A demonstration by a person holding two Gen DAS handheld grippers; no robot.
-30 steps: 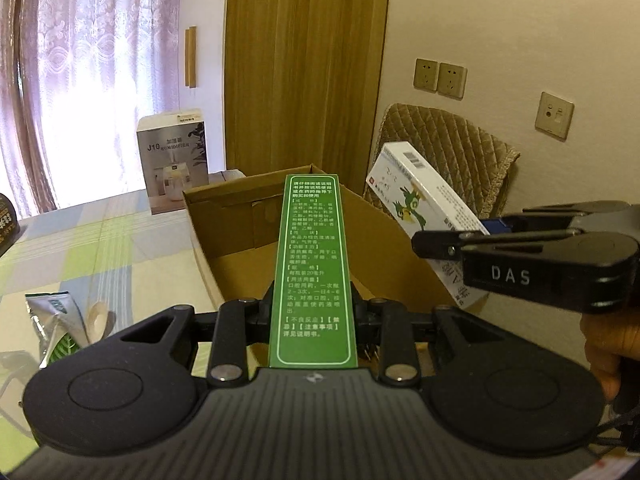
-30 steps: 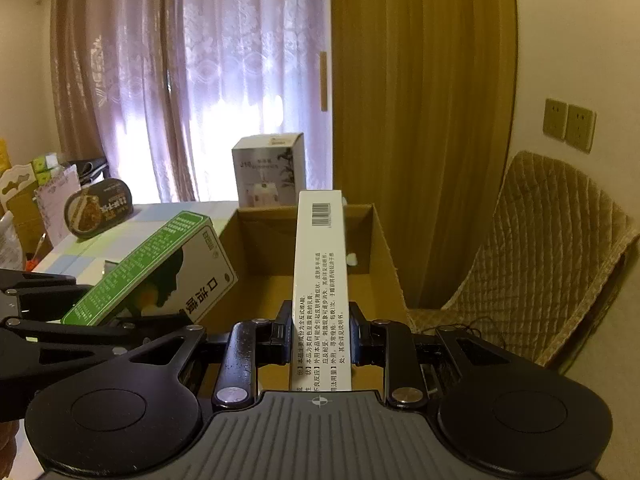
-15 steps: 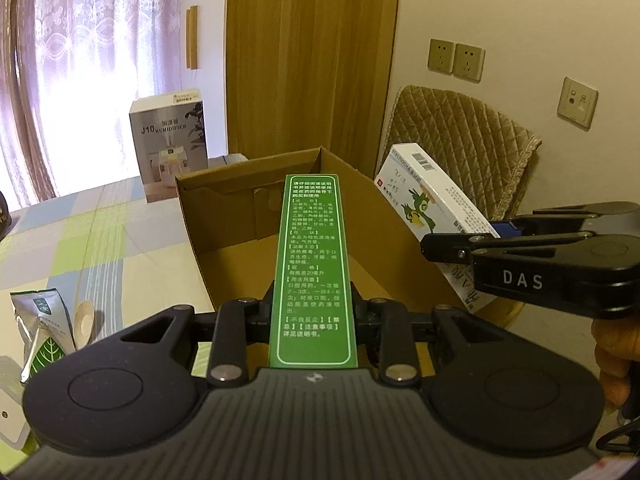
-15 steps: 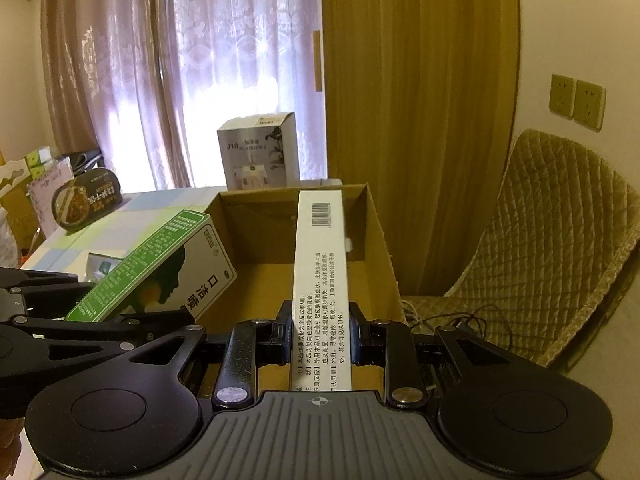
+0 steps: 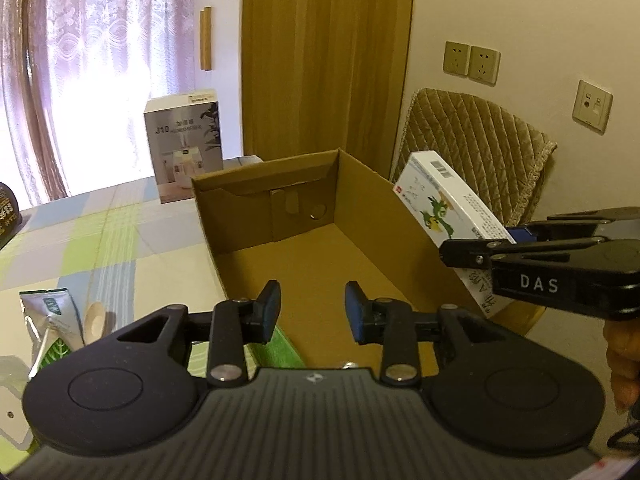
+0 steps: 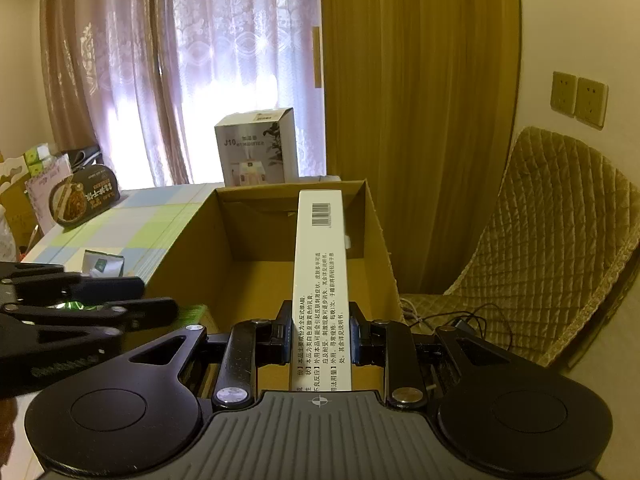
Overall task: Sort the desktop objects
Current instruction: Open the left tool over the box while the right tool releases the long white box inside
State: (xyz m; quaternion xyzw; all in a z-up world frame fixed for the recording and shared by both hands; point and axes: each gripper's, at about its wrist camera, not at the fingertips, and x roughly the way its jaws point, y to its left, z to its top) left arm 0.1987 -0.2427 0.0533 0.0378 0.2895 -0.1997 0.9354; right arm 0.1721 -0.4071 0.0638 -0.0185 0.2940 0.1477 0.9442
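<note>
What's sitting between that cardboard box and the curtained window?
A white humidifier carton stands upright on the checked tablecloth, behind the cardboard box's far wall. Both wrist views show it.

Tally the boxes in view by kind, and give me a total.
Open cardboard box: 1
Humidifier box: 1
White medicine box, clamped in the right tool: 1
Green box, mostly hidden under the open left tool: 1
Total: 4

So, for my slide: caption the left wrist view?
Open left gripper above the carton; right gripper holds a white box.
</note>
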